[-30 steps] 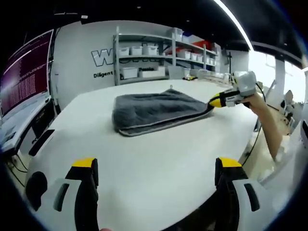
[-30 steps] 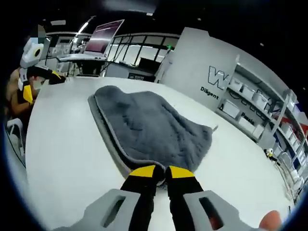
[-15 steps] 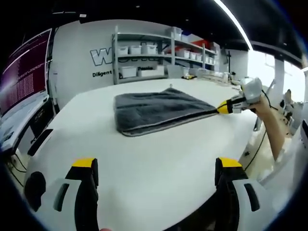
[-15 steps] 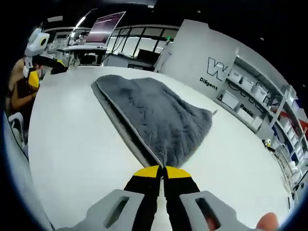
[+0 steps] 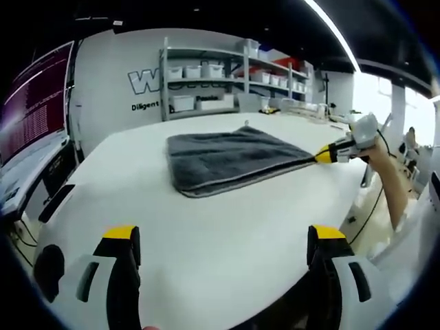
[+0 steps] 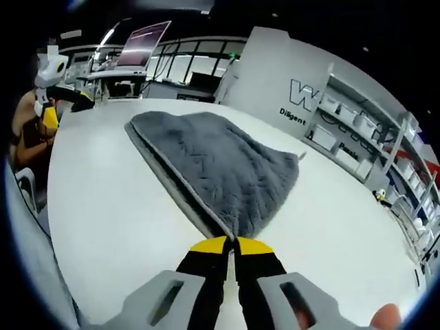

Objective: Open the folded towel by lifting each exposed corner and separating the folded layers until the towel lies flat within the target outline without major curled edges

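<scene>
Left gripper view records a dark grey towel (image 5: 230, 157) lying folded on the white table (image 5: 206, 234), toward the far side of the tabletop and well clear of the near edge. The towel shows a plush pile and a lighter grey hem, with stacked layers visible along its near edge. Its right-hand corner is drawn out into a point and raised slightly off the surface, pinched by the right gripper (image 5: 324, 155), which enters from the right with a person's forearm (image 5: 388, 180) behind it. The left gripper (image 5: 223, 240) sits low at the near edge of the table, its yellow-tipped jaws spread wide and holding nothing. This view also takes in wall shelving (image 5: 227, 82) with white bins and a large monitor (image 5: 34, 103) at the left. Right gripper view looks along the towel (image 6: 213, 168) from the held corner: the right gripper (image 6: 231, 245) has its jaws pressed together on that corner, the separate layers and pale hem fanning away from the tips. The left gripper (image 6: 51, 93) appears small at the far left, off the table's edge.
</scene>
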A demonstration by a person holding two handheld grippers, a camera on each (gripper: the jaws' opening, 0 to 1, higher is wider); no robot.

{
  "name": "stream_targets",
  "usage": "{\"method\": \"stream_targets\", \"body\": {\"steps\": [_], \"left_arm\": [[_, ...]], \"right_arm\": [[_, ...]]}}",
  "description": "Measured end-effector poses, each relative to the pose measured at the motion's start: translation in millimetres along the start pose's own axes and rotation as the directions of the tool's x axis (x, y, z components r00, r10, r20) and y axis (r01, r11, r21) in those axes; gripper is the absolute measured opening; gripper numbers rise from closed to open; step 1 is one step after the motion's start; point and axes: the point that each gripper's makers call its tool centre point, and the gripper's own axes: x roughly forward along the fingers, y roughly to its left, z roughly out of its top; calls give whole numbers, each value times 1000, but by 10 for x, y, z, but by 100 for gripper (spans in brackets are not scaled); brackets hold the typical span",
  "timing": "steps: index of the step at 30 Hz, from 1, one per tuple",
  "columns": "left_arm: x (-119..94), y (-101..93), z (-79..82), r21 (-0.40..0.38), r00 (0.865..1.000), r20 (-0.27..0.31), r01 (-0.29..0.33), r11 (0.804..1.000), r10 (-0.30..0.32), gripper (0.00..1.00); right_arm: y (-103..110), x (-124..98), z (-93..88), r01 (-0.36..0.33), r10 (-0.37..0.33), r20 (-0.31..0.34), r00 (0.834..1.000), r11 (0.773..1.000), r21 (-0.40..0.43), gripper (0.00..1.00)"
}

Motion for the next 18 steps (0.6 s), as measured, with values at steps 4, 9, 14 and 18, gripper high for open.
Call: {"method": "stream_targets", "body": {"steps": [4, 9, 14, 18], "left_arm": [[-14, 19, -4, -5, 1000, 2, -7, 1000, 7, 99], [-15, 35, -19, -8, 1000, -2, -13, 1000, 13, 99], [-6, 34, -9, -7, 1000, -1, -13, 1000, 13, 99], [4, 28, -12, -6, 1000, -3, -11, 1000, 11, 99]], "right_arm": [[-52, -98, 4, 1, -2, 26, 1000, 999, 33, 4], [-160, -257, 36, 39, -43, 71, 997, 997, 63, 11], [-274, -443, 83, 76, -88, 121, 989, 993, 95, 21], [-315, -521, 71, 73, -91, 135, 987, 988, 135, 35]]}}
